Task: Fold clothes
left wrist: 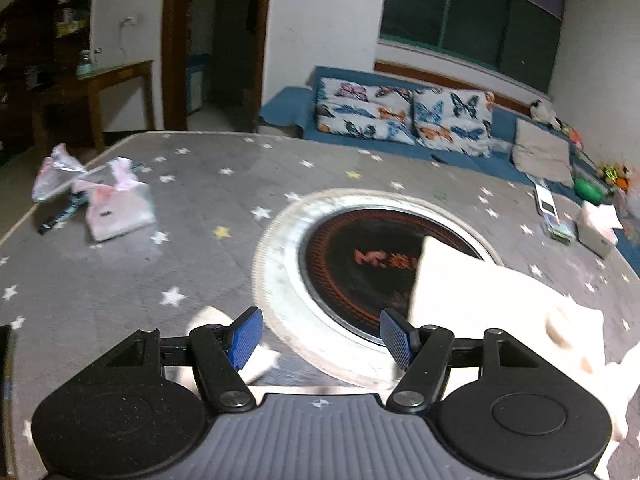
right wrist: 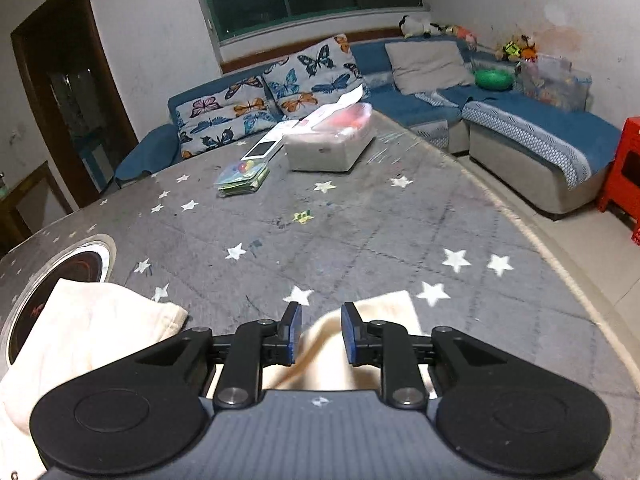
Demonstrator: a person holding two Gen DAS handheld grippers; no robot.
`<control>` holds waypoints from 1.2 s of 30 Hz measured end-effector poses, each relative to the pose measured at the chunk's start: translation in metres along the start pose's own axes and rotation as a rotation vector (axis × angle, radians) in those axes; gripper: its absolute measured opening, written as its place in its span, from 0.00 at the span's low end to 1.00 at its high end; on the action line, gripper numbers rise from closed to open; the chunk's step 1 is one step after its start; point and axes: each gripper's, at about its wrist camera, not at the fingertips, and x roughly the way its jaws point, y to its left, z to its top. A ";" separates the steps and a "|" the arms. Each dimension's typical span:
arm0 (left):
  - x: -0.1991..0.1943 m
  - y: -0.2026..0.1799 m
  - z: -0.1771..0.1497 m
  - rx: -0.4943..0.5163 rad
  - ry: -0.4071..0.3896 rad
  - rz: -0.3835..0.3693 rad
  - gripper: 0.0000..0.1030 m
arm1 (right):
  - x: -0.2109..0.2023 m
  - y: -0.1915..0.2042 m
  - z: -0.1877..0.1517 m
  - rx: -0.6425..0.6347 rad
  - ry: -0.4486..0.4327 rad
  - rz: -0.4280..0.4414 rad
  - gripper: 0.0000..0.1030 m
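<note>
A cream-white garment (right wrist: 92,320) lies partly folded on the grey star-patterned table cover (right wrist: 360,232). In the left wrist view the garment (left wrist: 472,292) lies at the right, over the edge of the round cooktop (left wrist: 360,268). My left gripper (left wrist: 320,336) is wide open above the cooktop's near rim, with nothing between its blue pads (left wrist: 246,334). My right gripper (right wrist: 320,332) is partly open, and a raised fold of the cream cloth (right wrist: 332,344) sits between its blue pads (right wrist: 295,330) without being pinched.
Pink plastic bags (left wrist: 108,204) lie at the table's far left. A grey box (right wrist: 332,140), a white device (right wrist: 262,146) and a card packet (right wrist: 242,176) sit at the far side. A blue sofa (right wrist: 520,120) with butterfly cushions and a red stool (right wrist: 624,168) stand beyond the table edge.
</note>
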 end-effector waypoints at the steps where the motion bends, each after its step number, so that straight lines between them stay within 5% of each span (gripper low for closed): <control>1: 0.002 -0.004 -0.001 0.004 0.006 -0.010 0.66 | 0.007 0.001 0.002 0.002 0.019 0.003 0.20; 11: 0.000 -0.057 -0.012 0.100 0.023 -0.172 0.68 | 0.016 0.008 -0.011 0.030 0.065 -0.019 0.18; 16: 0.004 -0.093 -0.023 0.160 0.054 -0.248 0.68 | 0.017 0.011 -0.008 0.030 0.046 0.002 0.03; 27: 0.000 -0.128 -0.048 0.270 0.107 -0.370 0.68 | -0.074 0.015 -0.005 -0.018 -0.189 0.078 0.02; 36: 0.000 -0.133 -0.061 0.343 0.144 -0.413 0.68 | -0.088 -0.054 -0.063 0.128 -0.031 -0.194 0.07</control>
